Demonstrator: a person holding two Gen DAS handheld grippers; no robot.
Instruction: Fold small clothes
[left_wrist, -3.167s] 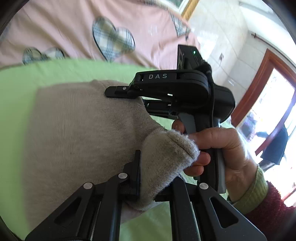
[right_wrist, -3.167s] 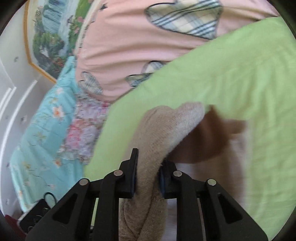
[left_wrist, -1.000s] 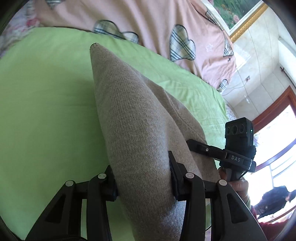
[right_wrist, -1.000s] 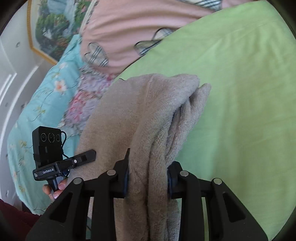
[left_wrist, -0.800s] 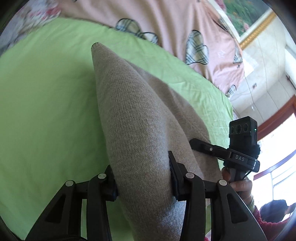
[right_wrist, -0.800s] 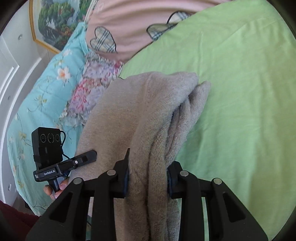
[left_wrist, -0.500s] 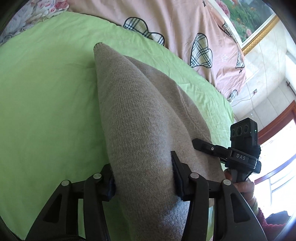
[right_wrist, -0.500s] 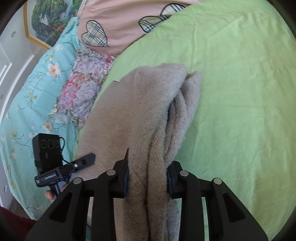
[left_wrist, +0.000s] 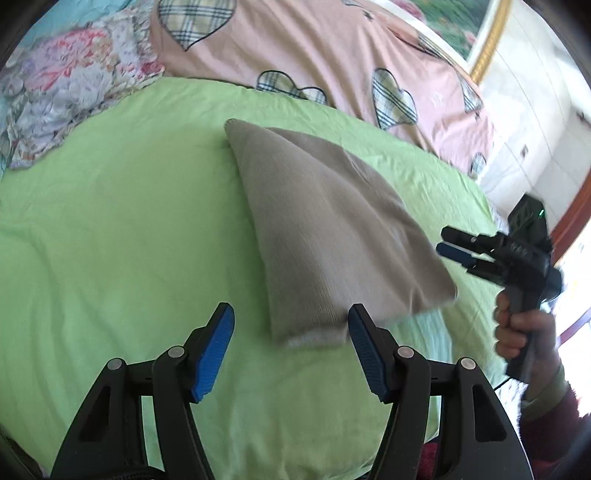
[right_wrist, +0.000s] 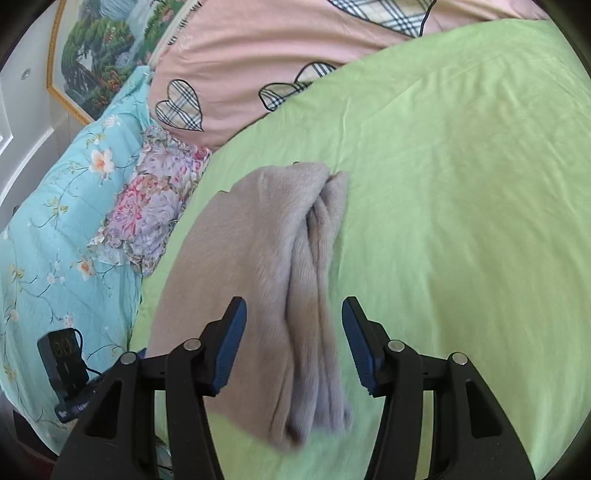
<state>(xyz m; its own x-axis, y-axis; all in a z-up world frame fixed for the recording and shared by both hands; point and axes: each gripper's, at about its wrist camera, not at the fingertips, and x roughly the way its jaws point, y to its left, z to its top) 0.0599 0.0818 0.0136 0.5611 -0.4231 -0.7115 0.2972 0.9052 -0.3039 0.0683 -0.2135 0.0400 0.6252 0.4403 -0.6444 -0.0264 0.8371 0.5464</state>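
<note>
A folded beige knit garment lies on the green bed sheet. My left gripper is open, its blue-padded fingers apart just short of the garment's near edge. In the right wrist view the same garment shows its stacked folded layers, and my right gripper is open with its near end between the fingers, not gripped. The right gripper also shows in the left wrist view, hand-held, at the garment's right side. The left gripper's body shows at the lower left of the right wrist view.
A pink quilt with plaid hearts lies at the head of the bed. A floral pillow and a turquoise flowered cover are at the side. A framed picture hangs on the wall.
Both grippers have opened and let go of the beige garment, which now lies folded on the sheet. Both have drawn back a little from it.
</note>
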